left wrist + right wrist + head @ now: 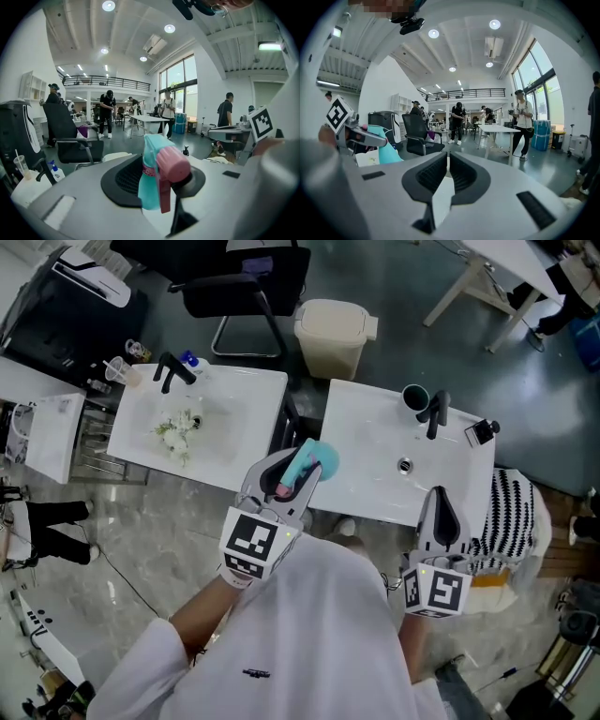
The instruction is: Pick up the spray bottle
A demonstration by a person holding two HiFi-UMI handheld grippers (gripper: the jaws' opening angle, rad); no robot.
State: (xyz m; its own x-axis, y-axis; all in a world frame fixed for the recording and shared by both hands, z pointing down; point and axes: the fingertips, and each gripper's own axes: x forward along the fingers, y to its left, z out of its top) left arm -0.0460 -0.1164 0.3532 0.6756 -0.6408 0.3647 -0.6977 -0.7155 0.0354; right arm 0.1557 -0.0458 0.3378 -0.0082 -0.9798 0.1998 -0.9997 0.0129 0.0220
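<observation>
Gripping spray bottle (149,187), pink head between left gripper (298,472) jaws

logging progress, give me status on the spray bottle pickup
Left gripper shut on spray bottle, teal body, pink head. Right gripper shut, empty, by the right basin's near edge. Nothing else touching the bottle.
</observation>
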